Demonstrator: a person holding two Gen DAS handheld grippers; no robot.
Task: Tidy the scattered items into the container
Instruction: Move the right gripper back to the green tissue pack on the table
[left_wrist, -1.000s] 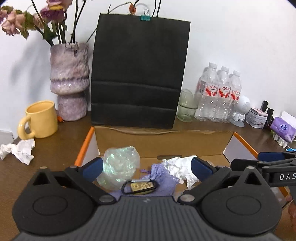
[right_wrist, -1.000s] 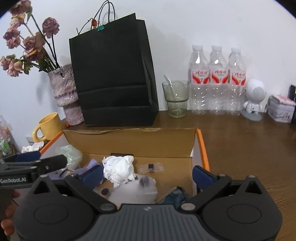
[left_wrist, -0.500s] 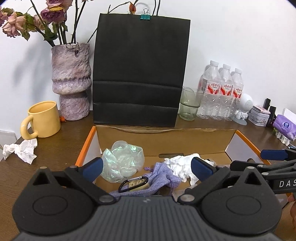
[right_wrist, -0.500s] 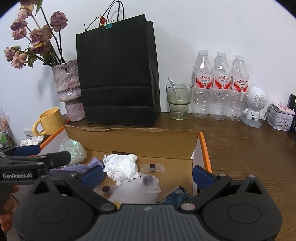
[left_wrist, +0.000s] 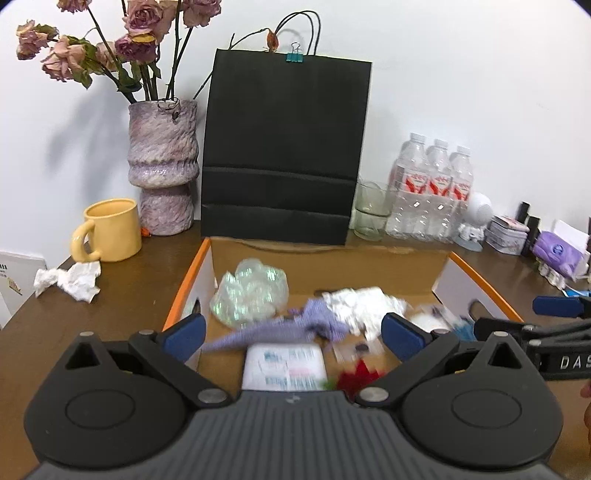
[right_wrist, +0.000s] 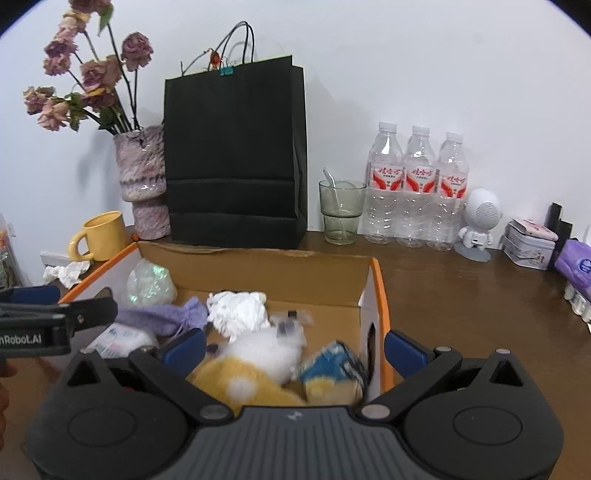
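Observation:
An open cardboard box with orange edges (left_wrist: 325, 264) (right_wrist: 376, 280) sits on the brown table. It holds a shiny clear plastic wad (left_wrist: 251, 291), a purple cloth (left_wrist: 288, 326), crumpled white tissue (right_wrist: 238, 310), a white packet (left_wrist: 284, 365), a red piece (left_wrist: 356, 374), a yellow plush thing (right_wrist: 243, 384) and a blue-yellow item (right_wrist: 332, 369). A crumpled tissue (left_wrist: 70, 278) lies on the table left of the box, by the mug. My left gripper (left_wrist: 291, 332) is open and empty above the box's near side. My right gripper (right_wrist: 293, 345) is open and empty above the box's right part.
Behind the box stand a black paper bag (left_wrist: 284, 147), a purple vase with dried roses (left_wrist: 162, 166), a yellow mug (left_wrist: 109, 229), a glass (right_wrist: 341, 212), three water bottles (right_wrist: 417, 188), a small white robot figure (right_wrist: 478, 225), tins (right_wrist: 528, 245) and a purple tissue pack (left_wrist: 559, 253).
Both grippers have risen and drawn back from the box. More of the box's contents show now, among them the white packet, red piece and yellow plush thing. Both stay open.

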